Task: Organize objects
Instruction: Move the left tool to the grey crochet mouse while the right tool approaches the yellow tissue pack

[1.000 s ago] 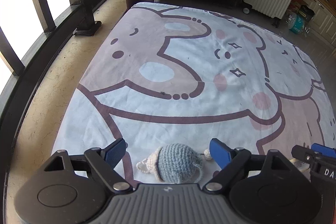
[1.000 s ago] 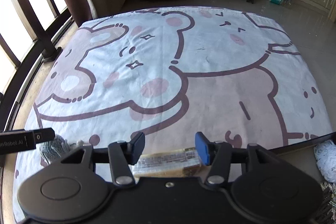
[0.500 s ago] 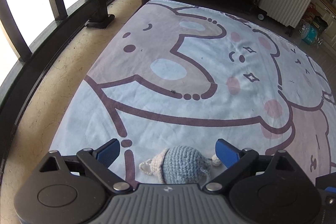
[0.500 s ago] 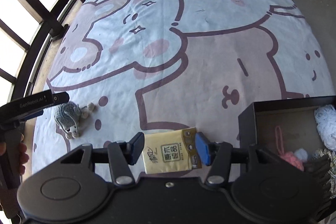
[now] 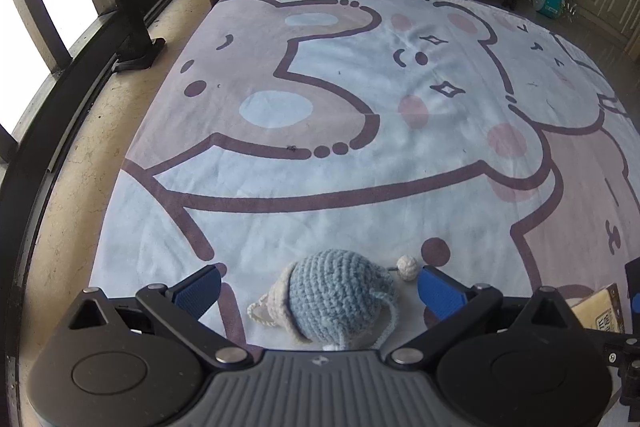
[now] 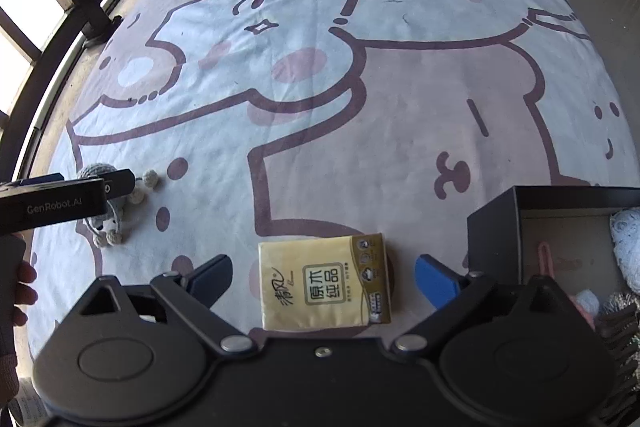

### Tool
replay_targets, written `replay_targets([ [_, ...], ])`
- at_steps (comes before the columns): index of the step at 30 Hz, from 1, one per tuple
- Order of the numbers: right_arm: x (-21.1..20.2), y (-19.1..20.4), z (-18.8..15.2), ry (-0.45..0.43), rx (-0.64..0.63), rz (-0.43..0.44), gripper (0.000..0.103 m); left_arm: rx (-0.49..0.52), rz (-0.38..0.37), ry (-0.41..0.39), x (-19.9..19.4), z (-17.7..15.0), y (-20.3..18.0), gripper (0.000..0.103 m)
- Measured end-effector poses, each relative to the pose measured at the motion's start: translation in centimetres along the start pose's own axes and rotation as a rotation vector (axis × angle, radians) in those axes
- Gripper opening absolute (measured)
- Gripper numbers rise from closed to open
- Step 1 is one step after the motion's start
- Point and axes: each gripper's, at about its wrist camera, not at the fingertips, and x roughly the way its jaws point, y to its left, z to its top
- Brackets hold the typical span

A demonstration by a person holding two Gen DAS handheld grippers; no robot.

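In the right wrist view, a black box (image 6: 494, 227) is seen at the right edge of the frame, and several things already lie in it: something pink, something white and lacy, a small white ball. That part of the sorting is judged done. Two things are left on the cartoon-printed blanket (image 6: 360, 107).

The yellow tissue pack (image 6: 324, 285) lies flat at the lower centre of that view, between the jaws of the right gripper (image 6: 322, 275), which have just been opening and now stand wide, with clear gaps on both sides of the pack. Nothing is held.

In the left wrist view, the blue crocheted toy (image 5: 338, 297) rests on the blanket at the lower centre of the frame, between the blue pads of the left gripper (image 5: 318, 289). Those jaws have likewise just been opening and are spread wide; neither pad touches the yarn. Its small cream ball (image 5: 407, 266) lies just to its upper right.

Both pieces are judged still to be gripped and carried to the box, so the task is partly finished.
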Motion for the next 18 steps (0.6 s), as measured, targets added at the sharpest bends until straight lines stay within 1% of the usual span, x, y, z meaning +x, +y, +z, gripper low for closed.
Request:
replay_targets([
  [2, 0.6, 0.3, -0.1, 0.024, -0.005, -0.013, 0.100, 0.010, 0.027, 0.009, 0.3, 0.0, 0.1, 0.103],
  [4, 1.4, 0.6, -0.3, 0.065, -0.010, -0.038, 0.100, -0.002, 0.022, 0.018, 0.5, 0.0, 0.4, 0.102],
  [6, 1.9, 0.7, -0.6, 0.077, -0.022, -0.055, 0.100, -0.013, 0.016, 0.035, 0.7, -0.1, 0.7, 0.099],
  [7, 2.1, 0.7, -0.7, 0.082, -0.026, -0.056, 0.100, -0.013, 0.013, 0.040, 0.8, -0.1, 0.7, 0.093],
  [9, 2.4, 0.6, -0.8, 0.090, -0.030, -0.050, 0.100, -0.025, -0.008, 0.041, 0.8, -0.1, 0.9, 0.089],
  [10, 2.5, 0.7, -0.9, 0.097, -0.029, -0.052, 0.100, -0.033, -0.018, 0.041, 0.8, 0.0, 0.8, 0.084],
  [11, 2.6, 0.7, -0.9, 0.100, -0.029, -0.053, 0.100, -0.037, -0.031, 0.042, 0.7, 0.0, 0.8, 0.082],
  [13, 2.7, 0.7, -0.9, 0.097, -0.034, -0.057, 0.100, -0.030, -0.050, 0.045, 0.6, 0.1, 0.5, 0.072],
  [14, 2.7, 0.7, -0.9, 0.095, -0.038, -0.060, 0.099, -0.022, -0.059, 0.047, 0.5, 0.1, 0.3, 0.070],
  [15, 2.7, 0.6, -0.8, 0.091, -0.040, -0.064, 0.098, -0.017, -0.065, 0.049, 0.5, 0.1, 0.2, 0.065],
  [16, 2.8, 0.7, -0.8, 0.087, -0.044, -0.072, 0.096, -0.011, -0.064, 0.050, 0.4, 0.2, 0.1, 0.063],
  [17, 2.8, 0.7, -0.7, 0.083, -0.048, -0.080, 0.087, -0.007, -0.059, 0.049, 0.3, 0.2, 0.0, 0.062],
  [18, 2.7, 0.6, -0.7, 0.082, -0.049, -0.077, 0.083, -0.010, -0.060, 0.052, 0.2, 0.3, 0.1, 0.061],
])
